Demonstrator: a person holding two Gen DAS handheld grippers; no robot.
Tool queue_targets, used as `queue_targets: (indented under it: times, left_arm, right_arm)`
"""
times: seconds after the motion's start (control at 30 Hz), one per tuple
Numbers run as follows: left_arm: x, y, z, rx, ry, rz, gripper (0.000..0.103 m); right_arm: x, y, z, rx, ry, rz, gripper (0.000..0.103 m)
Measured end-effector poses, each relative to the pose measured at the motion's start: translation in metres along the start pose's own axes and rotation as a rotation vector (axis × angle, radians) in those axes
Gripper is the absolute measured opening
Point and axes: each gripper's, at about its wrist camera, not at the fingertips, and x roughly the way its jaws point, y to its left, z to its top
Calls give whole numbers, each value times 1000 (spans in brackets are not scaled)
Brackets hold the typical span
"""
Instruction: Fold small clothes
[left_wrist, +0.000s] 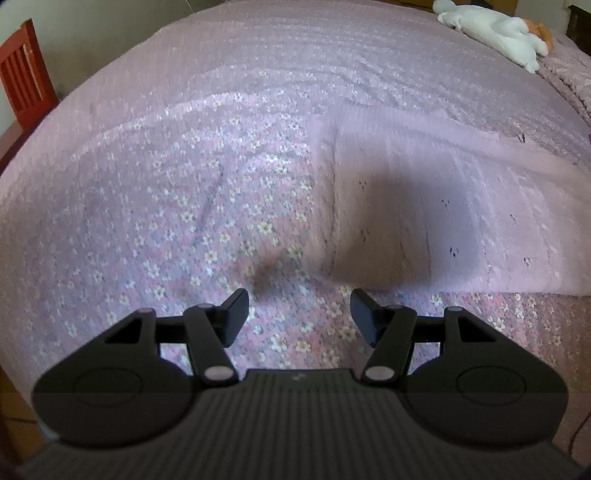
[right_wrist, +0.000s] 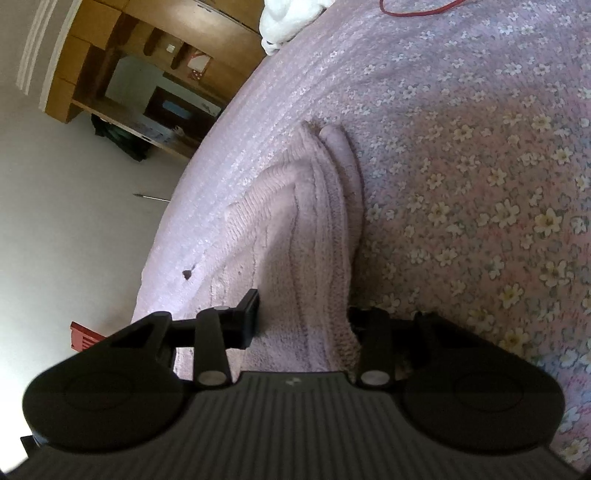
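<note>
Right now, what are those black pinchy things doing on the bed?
A person is folding a small pink knitted garment on a flowery bedspread. The right gripper has its fingers wide apart around the garment's near edge, not pinched shut. The left gripper is open too, holding nothing, just short of the garment. A white soft toy lies at the far corner.

Floral bedspread (left_wrist: 221, 221), white plush toy (left_wrist: 491, 29), red chair (left_wrist: 22, 74), wooden shelving (right_wrist: 110, 48).

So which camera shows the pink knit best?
The left wrist view: the pink knit lies nearly whole on the bed, though blurred. The right wrist view shows only a close bunched part between the right gripper jaws.
</note>
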Motion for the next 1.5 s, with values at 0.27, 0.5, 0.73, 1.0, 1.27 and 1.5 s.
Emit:
queue_targets:
  times: [0.27,0.5,0.73,1.0,1.27,1.5]
  left_arm:
    - [1,-1,-13,-27,24,5,63]
    - [-6,-4,-17,-20,26,5,63]
    - [-9,-1,-17,-27,22,6,63]
    - [-10,11,-17,-65,10,-21,63]
    - [-18,38,-10,-81,-19,0,63]
    - [-22,64,-4,-119,-43,20,63]
  right_arm:
    - [-4,0,-1,-15,22,16,48]
    - [-3,7,4,-24,24,-22,40]
    - [-6,23,7,29,6,-30,35]
    - [-8,97,9,-185,-12,-72,31]
    - [15,181,-11,-400,17,-39,27]
    - [53,256,-50,-599,133,54,26]
